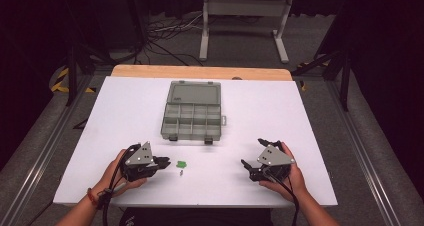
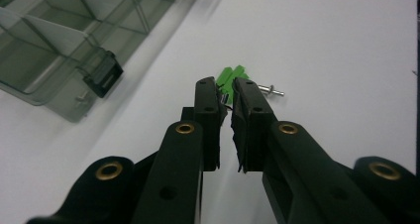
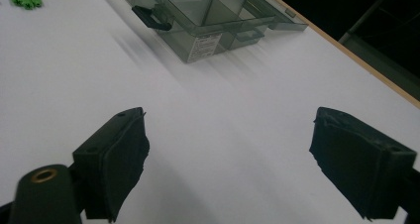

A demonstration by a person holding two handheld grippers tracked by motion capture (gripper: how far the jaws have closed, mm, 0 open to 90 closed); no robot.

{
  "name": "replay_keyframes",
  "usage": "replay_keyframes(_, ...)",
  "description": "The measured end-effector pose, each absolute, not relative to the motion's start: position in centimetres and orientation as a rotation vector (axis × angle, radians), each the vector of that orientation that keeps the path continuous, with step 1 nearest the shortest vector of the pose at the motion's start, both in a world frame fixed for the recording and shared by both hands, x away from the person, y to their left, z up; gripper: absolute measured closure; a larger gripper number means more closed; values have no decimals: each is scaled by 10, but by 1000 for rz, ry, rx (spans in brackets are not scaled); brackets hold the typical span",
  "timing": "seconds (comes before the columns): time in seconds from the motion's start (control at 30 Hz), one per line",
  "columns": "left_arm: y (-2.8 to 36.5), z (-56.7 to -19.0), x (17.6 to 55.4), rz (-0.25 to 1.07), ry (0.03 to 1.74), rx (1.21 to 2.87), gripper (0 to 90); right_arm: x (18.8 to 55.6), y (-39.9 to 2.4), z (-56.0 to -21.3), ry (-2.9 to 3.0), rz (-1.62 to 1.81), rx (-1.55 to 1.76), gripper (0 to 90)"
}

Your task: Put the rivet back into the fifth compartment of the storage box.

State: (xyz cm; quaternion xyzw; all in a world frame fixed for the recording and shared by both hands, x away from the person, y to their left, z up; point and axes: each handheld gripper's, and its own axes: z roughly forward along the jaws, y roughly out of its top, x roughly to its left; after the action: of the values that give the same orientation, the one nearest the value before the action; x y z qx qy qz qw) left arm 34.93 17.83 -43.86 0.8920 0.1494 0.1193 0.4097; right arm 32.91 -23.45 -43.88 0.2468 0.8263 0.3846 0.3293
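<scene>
On desk's near edge, just right of left tool [image 1: 162, 162]: small green plastic block [image 2: 231, 78], screw [image 2: 271, 89] beside it. Left tool nearly clenched, something tiny and dark between its tips, identity unclear. Block likely light, stiff, smooth; pinch across flat sides. Right tool [image 3: 228, 159] released, gaping, holding nothing.

high view: above, facing forward-down | gripper views: low, close over table | shared: compartment box [image 1: 192, 117]
</scene>
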Motion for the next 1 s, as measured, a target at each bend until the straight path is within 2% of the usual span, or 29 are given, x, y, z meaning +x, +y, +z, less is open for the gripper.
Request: replay_keyframes(1.0,191,-404,381,397,447,2143,820,329,-232,-440,2168,1008,662,149)
